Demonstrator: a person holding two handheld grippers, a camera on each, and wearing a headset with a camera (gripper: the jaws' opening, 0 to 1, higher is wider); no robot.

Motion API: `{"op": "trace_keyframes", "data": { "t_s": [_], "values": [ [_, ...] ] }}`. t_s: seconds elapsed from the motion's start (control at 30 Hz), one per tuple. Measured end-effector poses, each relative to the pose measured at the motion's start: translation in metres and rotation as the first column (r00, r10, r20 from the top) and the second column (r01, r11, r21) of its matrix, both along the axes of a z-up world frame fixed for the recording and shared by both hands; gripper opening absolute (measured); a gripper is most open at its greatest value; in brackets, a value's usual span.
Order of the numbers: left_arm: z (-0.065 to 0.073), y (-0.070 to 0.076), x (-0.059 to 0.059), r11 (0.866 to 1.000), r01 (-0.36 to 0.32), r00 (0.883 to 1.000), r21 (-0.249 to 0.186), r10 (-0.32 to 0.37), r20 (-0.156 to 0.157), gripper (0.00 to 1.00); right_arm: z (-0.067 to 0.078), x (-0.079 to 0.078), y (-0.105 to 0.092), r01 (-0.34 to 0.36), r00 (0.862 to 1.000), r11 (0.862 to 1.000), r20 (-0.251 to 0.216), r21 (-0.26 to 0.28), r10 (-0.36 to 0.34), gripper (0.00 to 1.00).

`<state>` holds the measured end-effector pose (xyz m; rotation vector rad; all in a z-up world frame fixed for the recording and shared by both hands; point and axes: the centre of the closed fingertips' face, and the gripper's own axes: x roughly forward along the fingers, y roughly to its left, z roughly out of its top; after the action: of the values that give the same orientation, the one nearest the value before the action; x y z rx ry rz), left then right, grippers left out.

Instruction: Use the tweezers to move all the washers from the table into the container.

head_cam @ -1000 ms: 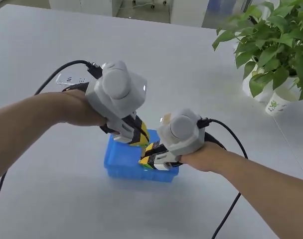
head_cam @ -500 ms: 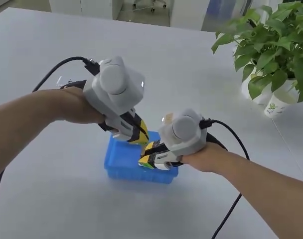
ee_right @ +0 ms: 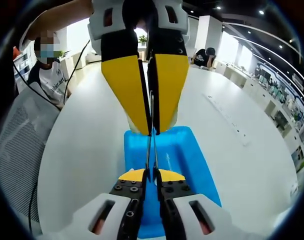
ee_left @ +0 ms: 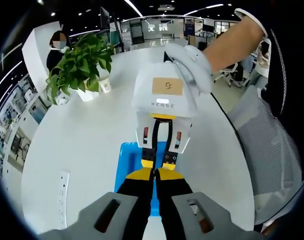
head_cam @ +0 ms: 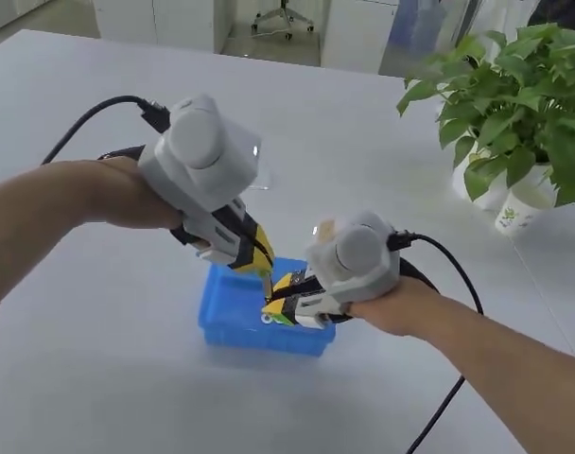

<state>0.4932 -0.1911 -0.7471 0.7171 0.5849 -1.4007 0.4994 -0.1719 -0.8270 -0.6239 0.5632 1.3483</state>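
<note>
Over blue container (head_cam: 238,333): tweezers (ee_right: 150,145); contents unclr.

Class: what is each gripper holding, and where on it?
Left gripper and right gripper each clamp opposite ends of the thin metal tweezers, above the blue plastic container.

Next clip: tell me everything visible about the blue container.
The container is a bright blue, open-topped rectangular bin, plastic by its look, with low walls. It sits flat on the white table. The left gripper and right gripper meet over its inside, both closed on thin tweezers. Its contents are mostly hidden.
</note>
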Motion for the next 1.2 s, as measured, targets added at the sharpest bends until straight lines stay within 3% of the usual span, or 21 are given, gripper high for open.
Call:
{"op": "trace_keyframes", "data": {
  "t_s": [0.3,0.47,0.77,0.9,1.2],
  "values": [
    [0.01,0.007,-0.014,1.0,0.009,1.0,0.001,-0.009,0.005,0.05,0.013,-0.013,-0.001,-0.015,1.0,1.0,0.023,-0.005,0.015,0.09],
    [0.008,0.012,-0.025,1.0,0.024,1.0,0.016,-0.024,-0.001,0.05,0.015,-0.024,-0.004,-0.035,0.999,0.999,0.035,-0.02,0.035,0.09],
    [-0.008,0.015,-0.049,0.998,0.038,0.999,0.04,-0.038,-0.001,0.05,0.007,-0.046,-0.015,-0.077,0.995,0.994,0.052,-0.075,0.081,0.08],
    [-0.015,0.015,-0.061,0.999,0.041,0.999,0.029,-0.041,0.0,0.05,0.003,-0.057,-0.018,-0.092,0.994,0.992,0.053,-0.091,0.097,0.08],
    [-0.042,0.016,-0.078,0.997,0.057,0.998,0.051,-0.056,-0.011,0.05,-0.015,-0.079,-0.025,-0.134,0.989,0.984,0.042,-0.12,0.14,0.08]
  ]
}}
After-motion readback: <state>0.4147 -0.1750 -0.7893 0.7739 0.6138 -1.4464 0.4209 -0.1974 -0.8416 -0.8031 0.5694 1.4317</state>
